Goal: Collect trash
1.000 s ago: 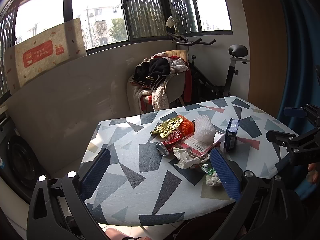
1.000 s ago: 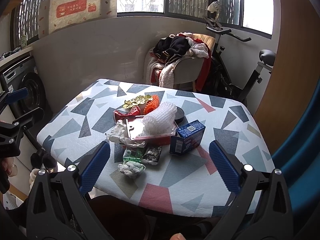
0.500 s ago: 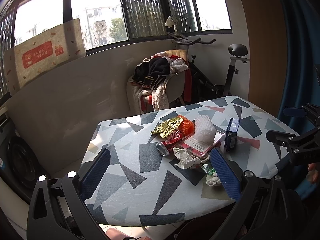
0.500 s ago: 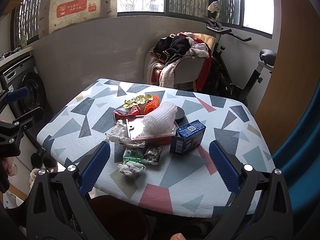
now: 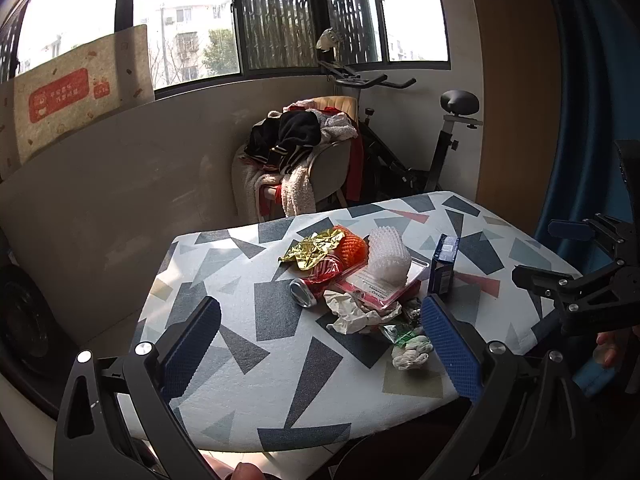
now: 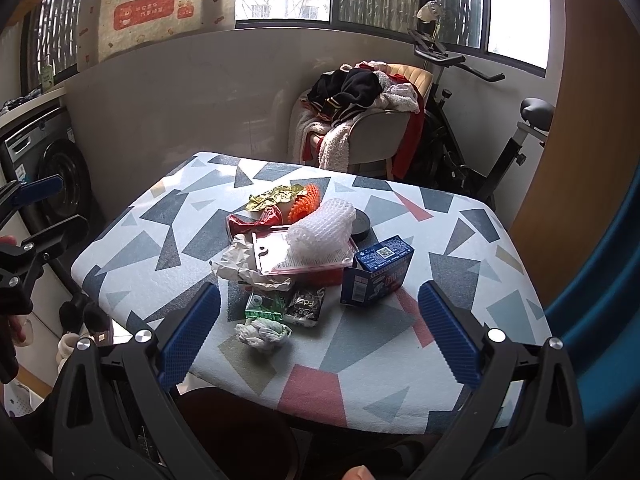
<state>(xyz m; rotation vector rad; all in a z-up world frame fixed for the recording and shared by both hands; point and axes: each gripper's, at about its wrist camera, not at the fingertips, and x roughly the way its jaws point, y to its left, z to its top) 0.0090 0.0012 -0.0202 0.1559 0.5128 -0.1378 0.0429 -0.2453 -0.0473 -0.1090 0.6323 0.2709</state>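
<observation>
Nothing has moved since the earlier frames: both the left gripper (image 5: 320, 344) and the right gripper (image 6: 318, 330) hover short of the bench (image 6: 460, 248) with fingers spread wide and holding nothing. Collecting looks not yet begun, so the next move probably calls for reaching to the nearest scrap, the wadded tissue (image 6: 262, 330), at the near edge of the trash pile (image 6: 304, 236) mid-bench, then dropping it in the dark bin (image 6: 240, 428) below. Behind stand a clothes-heaped chair (image 6: 372, 120), an exercise bike (image 6: 480, 140), a washing machine (image 6: 52, 172) and windows.

Bright daylight from blown-out windows (image 5: 192, 36), soft shadows, sharp focus, fisheye-bent dark edges
</observation>
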